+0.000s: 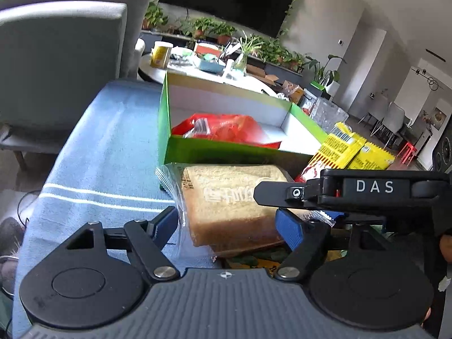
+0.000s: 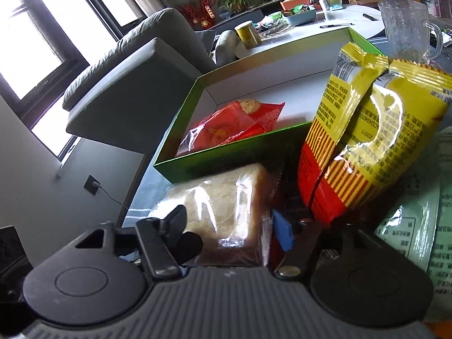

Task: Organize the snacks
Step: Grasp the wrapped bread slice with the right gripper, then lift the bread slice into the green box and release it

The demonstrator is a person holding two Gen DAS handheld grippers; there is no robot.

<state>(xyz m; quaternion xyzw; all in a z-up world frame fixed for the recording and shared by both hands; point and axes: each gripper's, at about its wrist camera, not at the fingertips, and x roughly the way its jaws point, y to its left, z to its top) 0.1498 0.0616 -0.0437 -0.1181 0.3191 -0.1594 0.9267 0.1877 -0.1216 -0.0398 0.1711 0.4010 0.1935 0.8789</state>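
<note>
A loaf of sliced bread in a clear wrapper lies on the blue cloth just in front of the green box. My left gripper straddles it, both blue pads against the wrapper's sides. From the right, the other gripper's black housing marked DAS reaches over the loaf. In the right wrist view my right gripper is closed on the same bread. A red snack packet lies inside the green box. A yellow and red packet stands to the right.
Two yellow packets lean by the box's right corner, and a pale green packet lies at the far right. A glass mug stands behind them. A grey armchair is to the left, a cluttered white round table beyond the box.
</note>
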